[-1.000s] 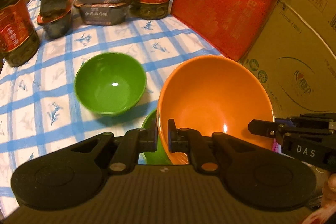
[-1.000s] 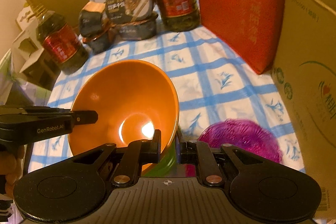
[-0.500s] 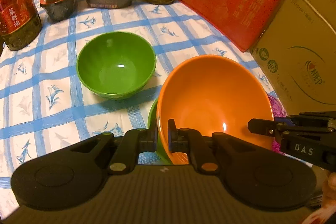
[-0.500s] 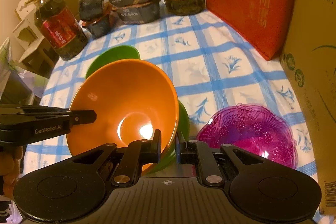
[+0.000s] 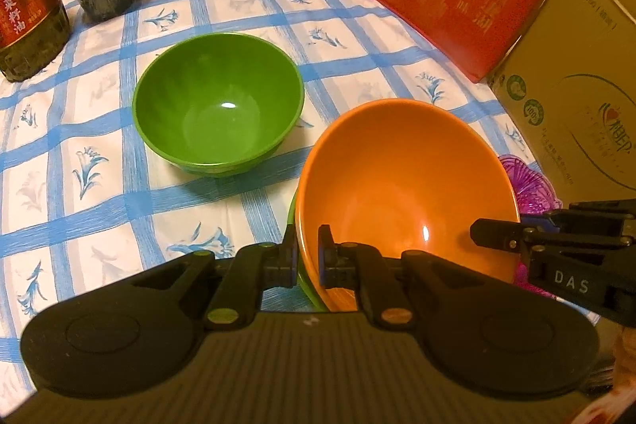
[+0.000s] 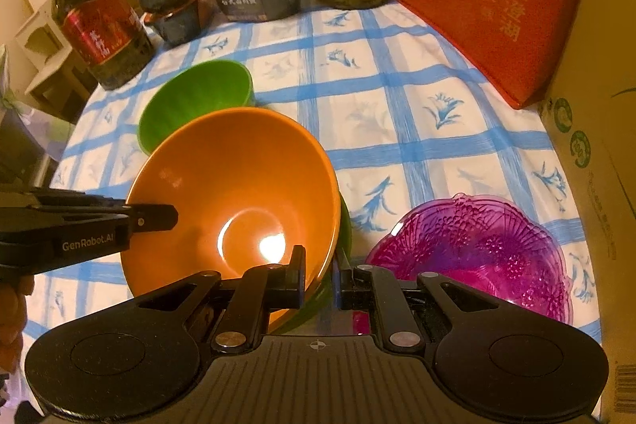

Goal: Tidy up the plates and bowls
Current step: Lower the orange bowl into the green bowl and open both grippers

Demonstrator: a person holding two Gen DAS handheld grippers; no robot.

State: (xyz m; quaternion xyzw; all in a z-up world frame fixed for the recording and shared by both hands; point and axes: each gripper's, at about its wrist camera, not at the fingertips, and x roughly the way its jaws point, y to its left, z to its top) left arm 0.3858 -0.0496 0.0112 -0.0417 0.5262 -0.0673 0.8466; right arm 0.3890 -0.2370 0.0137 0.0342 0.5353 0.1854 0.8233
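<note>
Both my jaws are clenched on the rim of the orange bowl (image 5: 405, 185): the left gripper (image 5: 307, 261) pinches its near-left edge, one jaw inside and one outside, and the right gripper (image 6: 321, 275) pinches the opposite edge the same way. The orange bowl is tilted, its mouth leaning toward me, and it sits over a second green bowl (image 6: 345, 225), of which only a sliver of rim shows below and beside it. I judge the step in hand to be nesting the orange bowl into that green one as part of stacking the bowls; whether it is fully seated I cannot tell, because the contact underneath is hidden. The next move, in my judgement, calls for levelling the orange bowl until it rests squarely, then releasing both jaws together so it does not tip. A separate green bowl (image 5: 218, 106) stands upright on the counter (image 5: 99, 193) beyond and to the left of the orange bowl, apart from it, and looks like the next candidate for the stack. The left wrist view shows that bowl's whole interior, empty, while the right wrist view shows only its far part behind the orange rim. The right wrist view alone shows the purple glass dish (image 6: 477, 253) in full, just right of the orange bowl; the left view catches only its edge.
</note>
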